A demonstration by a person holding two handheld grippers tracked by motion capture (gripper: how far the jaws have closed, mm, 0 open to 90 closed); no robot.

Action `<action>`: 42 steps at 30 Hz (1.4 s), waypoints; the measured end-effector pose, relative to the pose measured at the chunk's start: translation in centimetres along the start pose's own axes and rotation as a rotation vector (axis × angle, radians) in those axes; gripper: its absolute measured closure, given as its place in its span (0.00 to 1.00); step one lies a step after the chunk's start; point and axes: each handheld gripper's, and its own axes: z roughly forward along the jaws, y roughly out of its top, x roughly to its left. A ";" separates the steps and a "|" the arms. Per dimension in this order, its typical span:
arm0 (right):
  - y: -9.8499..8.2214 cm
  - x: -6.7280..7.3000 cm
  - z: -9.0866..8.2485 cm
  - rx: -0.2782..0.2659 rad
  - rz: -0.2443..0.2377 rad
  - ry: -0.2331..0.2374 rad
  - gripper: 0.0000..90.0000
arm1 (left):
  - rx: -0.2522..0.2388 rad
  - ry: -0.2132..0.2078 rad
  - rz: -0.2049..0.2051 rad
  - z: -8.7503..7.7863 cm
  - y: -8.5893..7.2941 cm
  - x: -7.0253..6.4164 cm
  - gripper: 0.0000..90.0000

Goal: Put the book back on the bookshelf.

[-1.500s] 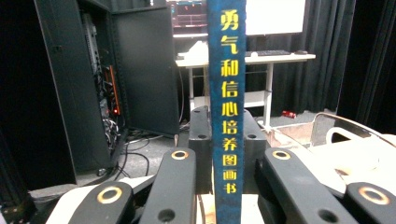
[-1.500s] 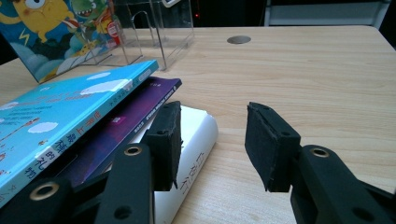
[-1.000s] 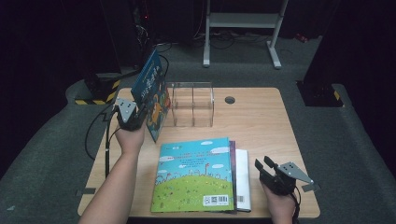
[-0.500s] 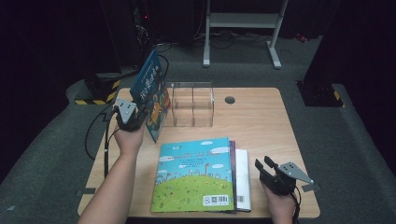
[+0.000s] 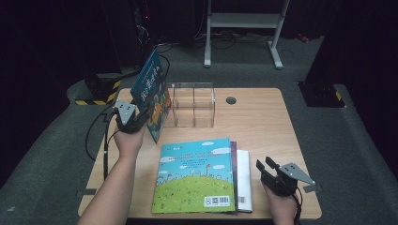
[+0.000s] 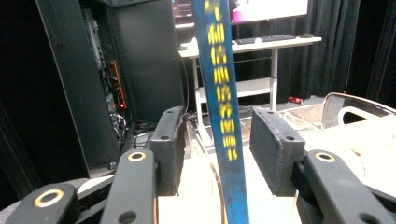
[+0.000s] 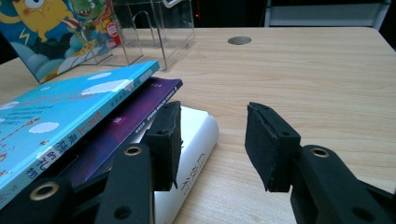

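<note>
- The left gripper [image 6: 217, 154] has just been opening its jaws; the thin blue picture book with yellow lettering on its spine [image 6: 219, 93] stands between them, and neither pad presses on it.
- In the high view that book [image 5: 151, 96] stands tilted at the counter's far left, against the clear acrylic divided rack [image 5: 194, 105].
- The right gripper [image 7: 212, 140] holds its jaws partly apart with nothing between them, just beside the white bottom book [image 7: 194, 154].
- That white book lies under a purple one [image 7: 135, 116] and a sky-blue illustrated one [image 5: 197, 173] on the light wooden counter [image 5: 263, 122].
</note>
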 end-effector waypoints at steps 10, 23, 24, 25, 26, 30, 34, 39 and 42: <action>0.0 0.1 0.1 0.001 -0.004 0.000 0.62 | 0.018 -0.023 -0.026 -1.1 -0.5 0.0 0.57; -0.1 0.4 0.3 0.010 -0.015 0.003 0.62 | 0.083 -0.042 -0.041 -2.7 -2.3 0.0 0.51; -0.1 0.4 0.3 0.010 -0.015 0.004 0.62 | 0.089 -0.043 -0.045 -2.8 -2.4 0.1 0.51; -0.1 0.4 0.3 0.012 -0.018 0.005 0.62 | 0.102 -0.048 -0.052 -3.2 -2.8 0.2 0.51; -0.1 0.4 0.3 0.012 -0.018 0.005 0.62 | 0.102 -0.048 -0.052 -3.2 -2.8 0.2 0.50; -0.1 0.5 0.4 0.016 -0.019 0.007 0.62 | 0.134 -0.059 -0.053 -3.7 -3.7 0.2 0.50; -0.2 0.5 0.4 0.017 -0.023 0.009 0.62 | 0.158 -0.068 -0.041 -4.2 -4.9 0.1 0.49; -0.2 0.6 0.5 0.021 -0.025 0.013 0.62 | 0.205 -0.093 -0.032 -4.7 -6.7 -0.1 0.47; -0.2 0.8 0.5 0.025 -0.029 0.015 0.62 | 0.242 -0.118 -0.014 -5.0 -7.6 -0.4 0.47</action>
